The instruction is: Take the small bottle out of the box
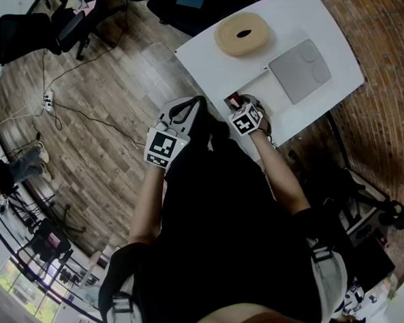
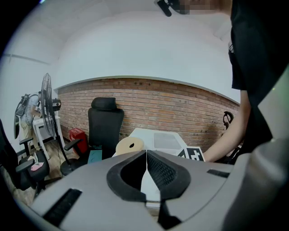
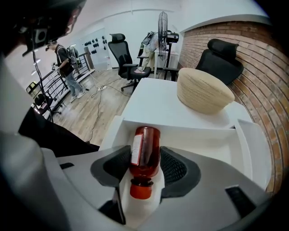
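Note:
A small red bottle (image 3: 145, 151) with a white label and a red cap lies on its side in a shallow white box (image 3: 198, 135); its cap points toward me. My right gripper (image 3: 145, 155) points steeply down into the box, jaws open, one pad on each side of the bottle's body. In the head view the right gripper (image 1: 245, 114) hangs over the box (image 1: 252, 86) at the table's near edge, and a sliver of the red bottle (image 1: 234, 99) shows. My left gripper (image 2: 146, 155) is shut with nothing in it, held off the table's left side (image 1: 176, 128).
On the white table (image 1: 316, 21) sit a round tan roll (image 1: 242, 34) and a grey tray (image 1: 299, 68) beyond the box. Black office chairs (image 3: 223, 52) stand by the brick wall. A fan (image 2: 47, 97) and cables are on the wooden floor at the left.

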